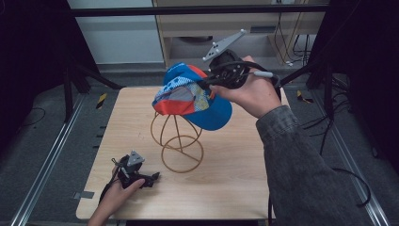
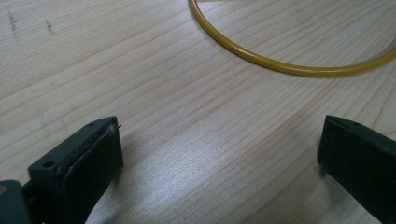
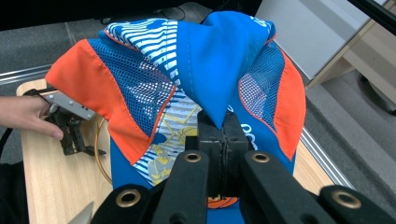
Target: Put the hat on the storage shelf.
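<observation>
Two tools are in my hands, and only the right one is working. My right tool is clamped on a fold of the cap; in the right gripper view the jaws stand pressed together with blue fabric pinched between them, and the cap hangs off their tips, its crown bunched and drooping. The cap sits in the air above the far half of the table, clear of the wood, with its blue brim pointing toward the table's right edge and tilted down.

The wire stand is what matters for the next move. It rises near the middle of the table, directly below the cap and slightly toward the near edge, its rounded top just under the cap's open underside; I cannot tell whether fabric touches the wire. I judge that the cap has to come straight down with the hollow of the crown facing the stand's dome, so I would need to level the brim first.

My left tool rests low by the near left corner, jaws spread wide with nothing between them. In the left gripper view its jaws frame bare wood, and the stand's yellow base ring lies just ahead. The right hand is clearly nearer the stand's top.
</observation>
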A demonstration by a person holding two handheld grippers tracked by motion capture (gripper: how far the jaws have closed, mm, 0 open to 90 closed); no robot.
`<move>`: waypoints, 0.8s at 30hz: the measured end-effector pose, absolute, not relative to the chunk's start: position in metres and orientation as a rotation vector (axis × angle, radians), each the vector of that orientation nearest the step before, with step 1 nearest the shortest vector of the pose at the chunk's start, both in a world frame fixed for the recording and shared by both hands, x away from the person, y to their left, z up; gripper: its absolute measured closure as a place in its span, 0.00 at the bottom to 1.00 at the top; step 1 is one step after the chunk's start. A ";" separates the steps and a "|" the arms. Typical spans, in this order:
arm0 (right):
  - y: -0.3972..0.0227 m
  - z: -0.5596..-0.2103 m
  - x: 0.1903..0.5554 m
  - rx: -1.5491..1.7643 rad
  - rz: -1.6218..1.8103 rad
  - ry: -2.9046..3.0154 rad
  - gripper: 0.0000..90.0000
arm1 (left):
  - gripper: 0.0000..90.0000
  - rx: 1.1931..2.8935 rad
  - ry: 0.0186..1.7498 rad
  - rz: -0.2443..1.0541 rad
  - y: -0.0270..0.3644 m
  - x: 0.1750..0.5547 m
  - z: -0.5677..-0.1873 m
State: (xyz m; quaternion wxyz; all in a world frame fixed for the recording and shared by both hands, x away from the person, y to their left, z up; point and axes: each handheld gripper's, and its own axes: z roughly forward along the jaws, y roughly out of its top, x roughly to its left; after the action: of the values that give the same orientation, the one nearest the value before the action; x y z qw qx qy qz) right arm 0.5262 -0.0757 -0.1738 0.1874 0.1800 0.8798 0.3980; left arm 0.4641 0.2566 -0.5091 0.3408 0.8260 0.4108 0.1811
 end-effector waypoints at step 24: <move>-0.043 -0.173 0.533 0.462 1.090 2.501 1.00 | 0.00 2.149 1.069 0.472 0.257 0.464 -0.509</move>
State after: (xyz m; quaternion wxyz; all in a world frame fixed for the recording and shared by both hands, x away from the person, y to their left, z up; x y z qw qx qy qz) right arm 0.5332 -0.0431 -0.1728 0.1863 0.1641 0.8881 0.3869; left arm 0.4640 0.2566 -0.5091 0.3408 0.8260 0.4108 0.1812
